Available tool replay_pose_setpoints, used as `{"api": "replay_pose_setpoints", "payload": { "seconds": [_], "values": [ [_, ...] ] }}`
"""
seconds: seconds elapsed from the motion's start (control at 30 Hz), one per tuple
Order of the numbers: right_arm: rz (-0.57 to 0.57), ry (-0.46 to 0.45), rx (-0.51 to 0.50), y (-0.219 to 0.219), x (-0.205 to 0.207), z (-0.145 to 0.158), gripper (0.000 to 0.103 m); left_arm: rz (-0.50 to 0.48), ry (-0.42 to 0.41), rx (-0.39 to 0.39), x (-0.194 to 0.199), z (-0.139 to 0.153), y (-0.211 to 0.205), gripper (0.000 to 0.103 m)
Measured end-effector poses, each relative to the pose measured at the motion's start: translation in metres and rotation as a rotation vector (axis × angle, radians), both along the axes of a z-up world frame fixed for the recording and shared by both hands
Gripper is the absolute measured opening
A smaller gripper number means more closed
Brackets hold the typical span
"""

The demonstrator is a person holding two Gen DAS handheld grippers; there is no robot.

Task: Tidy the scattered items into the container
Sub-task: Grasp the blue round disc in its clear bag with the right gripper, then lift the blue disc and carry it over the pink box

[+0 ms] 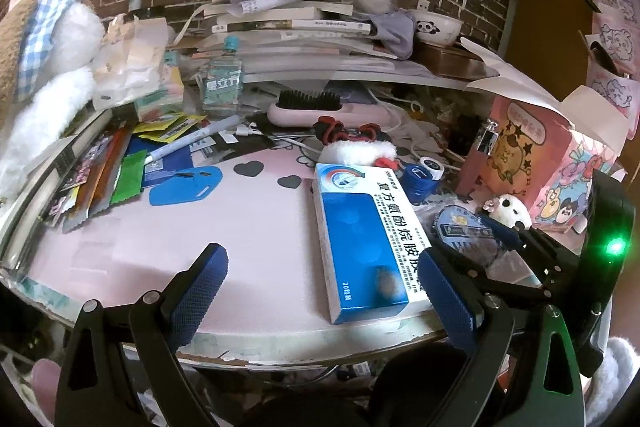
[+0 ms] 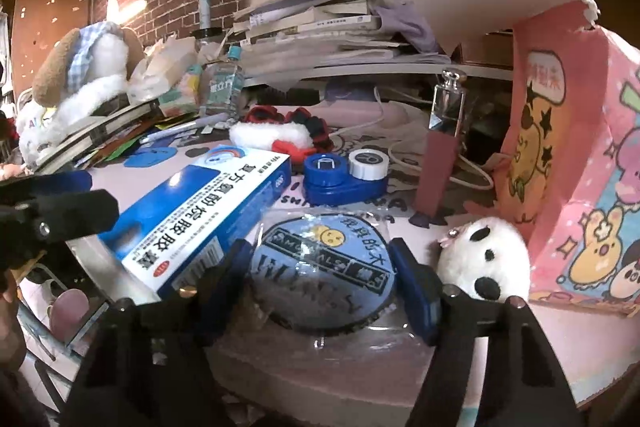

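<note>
Right wrist view: right claw [image 2: 322, 269] spread around badge pouch [image 2: 324, 263], not clenched, left claw [image 1: 320, 291] released, med box [image 1: 362, 239] at 12 on tabletop [image 1: 240, 227]; pink container [image 2: 576, 163] at 2, nothing seen inside.

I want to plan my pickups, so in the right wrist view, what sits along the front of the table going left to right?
Blue and white medicine box → round blue badge in clear wrap, between the right gripper fingers → small panda plush → pink cartoon paper bag.
</note>
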State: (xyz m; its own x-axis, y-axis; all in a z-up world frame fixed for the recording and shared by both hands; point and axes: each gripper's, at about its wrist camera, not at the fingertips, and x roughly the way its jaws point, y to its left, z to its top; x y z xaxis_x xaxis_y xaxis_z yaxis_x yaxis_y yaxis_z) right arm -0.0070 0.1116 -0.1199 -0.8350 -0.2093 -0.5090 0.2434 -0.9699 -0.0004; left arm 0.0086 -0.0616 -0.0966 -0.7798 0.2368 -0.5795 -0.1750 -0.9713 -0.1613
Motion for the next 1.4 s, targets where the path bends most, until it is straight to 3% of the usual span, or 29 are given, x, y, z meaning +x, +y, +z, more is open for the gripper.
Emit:
{"api": "replay_pose_setpoints", "payload": {
  "seconds": [0.73, 1.4],
  "values": [
    [0.058, 0.08, -0.059, 0.001, 0.008, 0.032, 0.062, 0.025, -0.025, -0.009, -0.005, 0.003, -0.001, 0.095],
    [0.239, 0.127, -0.193, 0.019, 0.019, 0.116, 0.062, -0.003, -0.02, -0.033, -0.01, 0.015, 0.013, 0.095]
  ]
}}
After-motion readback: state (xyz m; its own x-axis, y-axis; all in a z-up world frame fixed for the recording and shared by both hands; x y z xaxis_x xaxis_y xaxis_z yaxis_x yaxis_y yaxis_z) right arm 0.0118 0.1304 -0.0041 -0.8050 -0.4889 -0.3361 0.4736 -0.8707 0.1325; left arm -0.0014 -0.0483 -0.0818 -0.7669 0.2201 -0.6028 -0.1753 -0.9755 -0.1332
